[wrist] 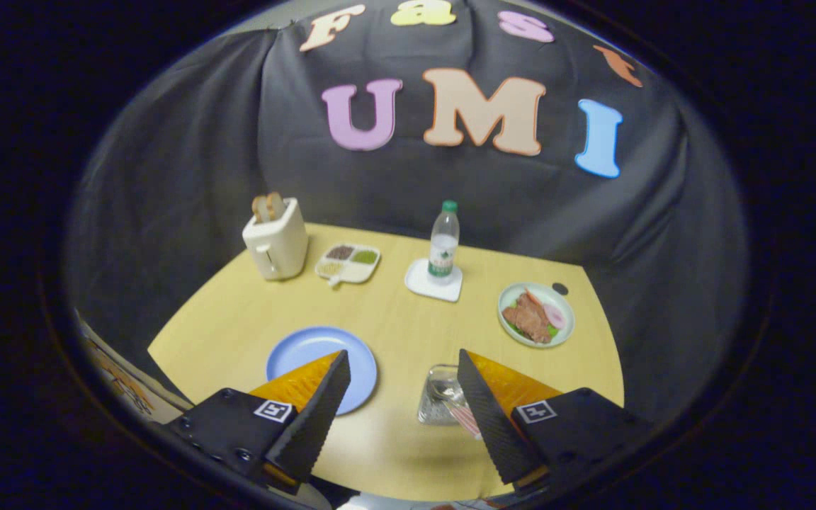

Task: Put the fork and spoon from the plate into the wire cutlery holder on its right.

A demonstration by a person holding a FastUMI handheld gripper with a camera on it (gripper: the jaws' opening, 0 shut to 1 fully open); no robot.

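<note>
The tool [402, 386] hangs above the near part of the pale wooden bench [394, 326], its two black ribbed fingers [316, 418] spread wide apart with nothing between them but bare bench top. The round light-blue plate [312, 347] lies partly under the left finger and no cutlery can be seen on the part of it that shows. The wire cutlery holder [440, 397] stands to the right of the plate, just beside the inner edge of the right finger, which covers part of it — a silvery spoon bowl [445, 390] and a pinkish handle [466, 418] show inside it, though which piece the handle belongs to cannot be told.

Farther back from the plate stands a cream-coloured toaster [277, 244] with slices of bread in its slots. To the right of the toaster lies a small white divided dish [348, 263] holding brown and green fillings, and further right a clear plastic water bottle [443, 244] with a green cap stands on a white square coaster [435, 281]. Well to the right of the plate — beyond the holder — sits a pale green dish [536, 314] of meat and vegetables.
</note>
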